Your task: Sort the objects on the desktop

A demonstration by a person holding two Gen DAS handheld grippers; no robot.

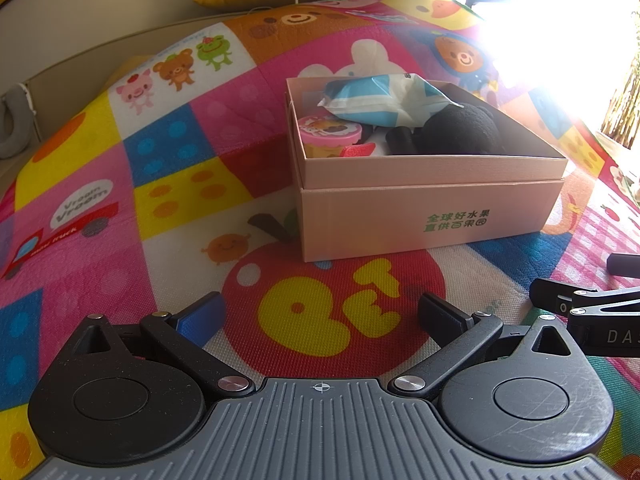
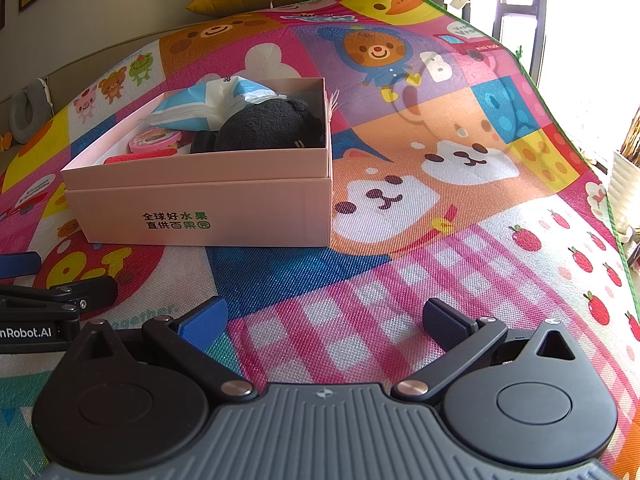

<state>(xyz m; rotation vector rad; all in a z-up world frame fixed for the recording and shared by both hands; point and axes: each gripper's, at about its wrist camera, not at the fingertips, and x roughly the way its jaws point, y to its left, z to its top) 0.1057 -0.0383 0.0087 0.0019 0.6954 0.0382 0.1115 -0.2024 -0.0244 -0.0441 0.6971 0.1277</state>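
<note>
- We are holding the left gripper point(image 1: 320, 312) and right gripper point(image 2: 324, 316) low over the play mat point(image 2: 400, 280), side by side, fingers spread wide and carrying nothing.
- Ahead, the pink box point(image 1: 424, 216) is sitting on the mat, holding a blue-white packet point(image 1: 384, 98), a black plush toy point(image 1: 460, 132), a pink round tin point(image 1: 328, 136) and a red piece point(image 1: 356, 151).
- Nothing loose is showing on the mat, so we are judging the sorting nearly done; before reaching again, we are best off scanning the edges and keeping clear of the box walls.

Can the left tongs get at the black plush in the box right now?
Probably yes. The left tongs are open and empty, the box has no lid, and the black plush lies exposed on top, beside the tissue pack.
</note>
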